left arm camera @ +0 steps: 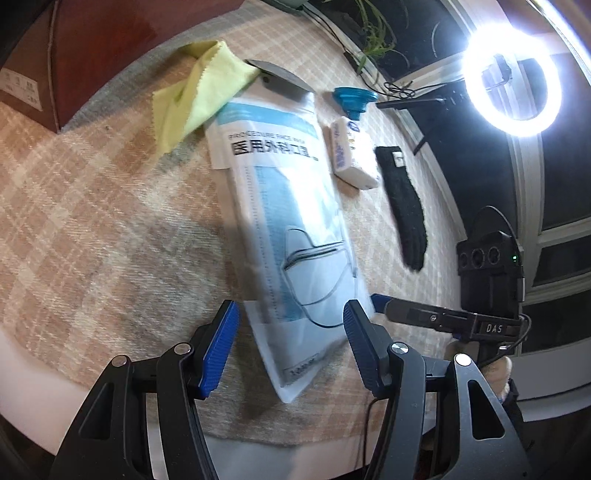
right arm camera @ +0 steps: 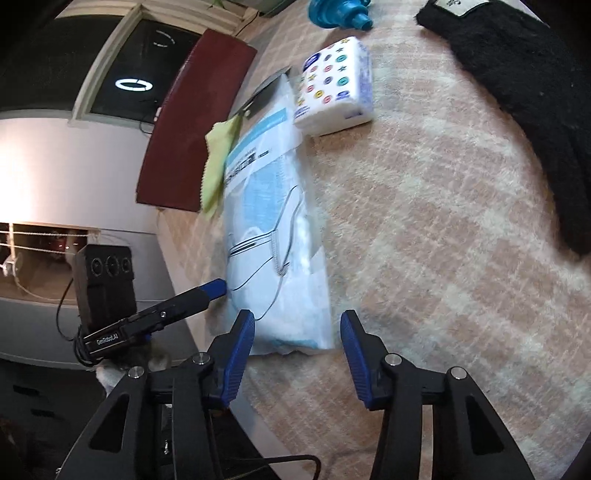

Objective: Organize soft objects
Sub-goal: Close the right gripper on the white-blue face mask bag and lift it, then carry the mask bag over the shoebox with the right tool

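Note:
A clear pack of blue face masks lies lengthwise on the plaid cloth. My left gripper is open, its blue fingers either side of the pack's near end. My right gripper is open too, straddling the same pack from the other side. A yellow cloth lies at the pack's far left corner, and shows in the right wrist view. A tissue packet and a black sock lie to the right.
A blue funnel-shaped object sits at the far end. A dark flat piece rests on the pack's far end. A dark red board borders the cloth. A ring light glares at right.

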Action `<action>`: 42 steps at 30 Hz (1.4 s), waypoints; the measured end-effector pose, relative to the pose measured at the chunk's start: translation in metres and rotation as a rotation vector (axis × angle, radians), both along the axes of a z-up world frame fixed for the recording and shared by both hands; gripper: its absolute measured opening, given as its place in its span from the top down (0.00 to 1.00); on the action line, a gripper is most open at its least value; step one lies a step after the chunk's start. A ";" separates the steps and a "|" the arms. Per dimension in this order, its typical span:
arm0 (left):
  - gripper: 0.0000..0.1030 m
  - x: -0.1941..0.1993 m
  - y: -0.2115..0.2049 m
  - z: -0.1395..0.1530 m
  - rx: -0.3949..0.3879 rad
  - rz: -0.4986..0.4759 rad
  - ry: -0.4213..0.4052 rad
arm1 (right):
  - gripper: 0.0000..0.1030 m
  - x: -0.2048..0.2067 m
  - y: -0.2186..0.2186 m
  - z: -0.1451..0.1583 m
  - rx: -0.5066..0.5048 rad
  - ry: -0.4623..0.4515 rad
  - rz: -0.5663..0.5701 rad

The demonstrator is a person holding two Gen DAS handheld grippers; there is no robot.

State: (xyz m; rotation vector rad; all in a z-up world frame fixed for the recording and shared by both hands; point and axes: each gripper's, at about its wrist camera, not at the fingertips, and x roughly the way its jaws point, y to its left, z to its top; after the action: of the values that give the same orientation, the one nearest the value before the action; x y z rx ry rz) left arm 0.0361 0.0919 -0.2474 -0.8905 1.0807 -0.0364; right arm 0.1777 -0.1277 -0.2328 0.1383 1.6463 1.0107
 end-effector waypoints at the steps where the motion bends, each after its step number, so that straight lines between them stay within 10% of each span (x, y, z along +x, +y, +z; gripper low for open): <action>1: 0.43 0.001 0.000 -0.001 0.006 0.005 0.003 | 0.57 0.002 0.000 -0.001 -0.003 0.001 -0.003; 42: 0.57 0.014 0.005 0.004 -0.037 0.017 -0.040 | 0.68 0.001 0.054 0.006 0.067 0.017 0.062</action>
State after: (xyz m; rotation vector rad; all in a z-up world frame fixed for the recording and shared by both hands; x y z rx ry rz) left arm 0.0501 0.0971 -0.2438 -0.9282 1.0376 -0.0602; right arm 0.1790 -0.0733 -0.2272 0.1419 1.6409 1.1154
